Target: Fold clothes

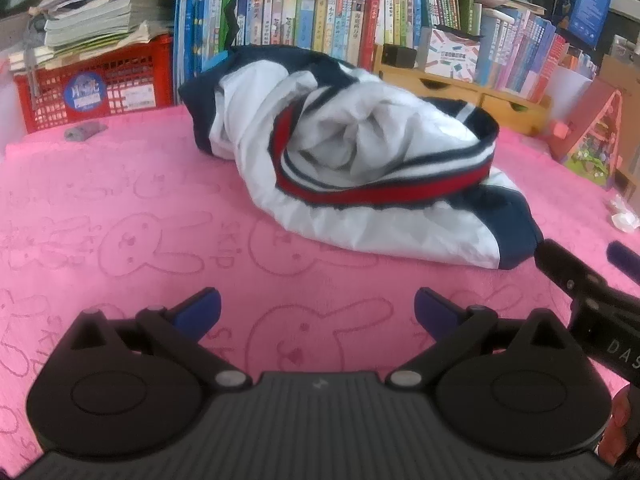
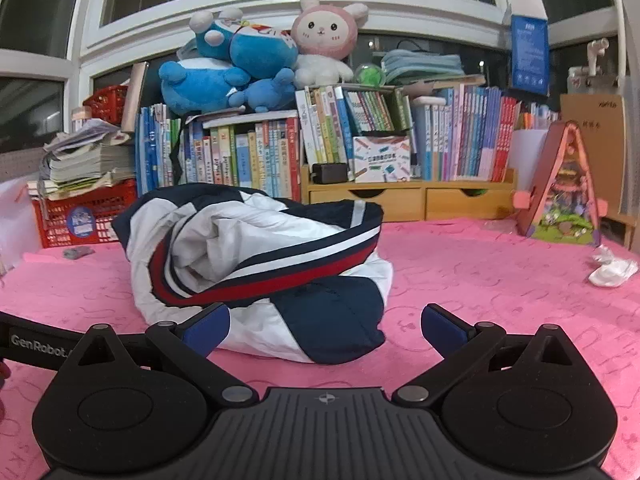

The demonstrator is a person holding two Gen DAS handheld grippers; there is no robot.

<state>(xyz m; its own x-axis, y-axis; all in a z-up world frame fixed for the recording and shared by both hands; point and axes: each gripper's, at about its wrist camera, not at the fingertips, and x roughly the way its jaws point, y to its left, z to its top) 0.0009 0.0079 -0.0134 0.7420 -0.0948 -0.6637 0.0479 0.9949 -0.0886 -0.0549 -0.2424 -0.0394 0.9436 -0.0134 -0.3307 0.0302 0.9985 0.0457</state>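
Jacket [image 1: 352, 168] fabric, white with navy panels and a red, white and navy striped hem band, is seen crumpled in a heap on the pink rabbit-print towel [image 1: 120, 208] in the left wrist view, ahead of the left gripper [image 1: 318, 306] and slightly to its right. The left gripper's 2 blue-padded fingers [image 1: 200, 310] are spread wide over bare towel, with nothing held between them and the jacket well ahead. At the right edge the right gripper [image 1: 576, 264] is seen from the side, one black finger close to the jacket's navy corner; contact cannot be judged from here. A red plastic crate [image 1: 92, 88] topped with stacked papers stands at the back left, a small grey scrap [image 1: 84, 131] lies near it, and a row of books [image 1: 312, 20] lines the back.

In the right wrist view the jacket [image 2: 256, 264] lies directly ahead, its navy and white corner reaching in between the spread fingers [image 2: 208, 326] of the right gripper [image 2: 326, 324], nearer the left one; the jaws are wide apart and nothing is pinched. Blue plush toys [image 2: 224, 68] and a pink rabbit plush [image 2: 324, 36] are seen on top of the books [image 2: 248, 156]. A crumpled white tissue [image 2: 612, 270] lies on the towel [image 2: 480, 280] at the right, near a triangular toy house [image 2: 568, 188]
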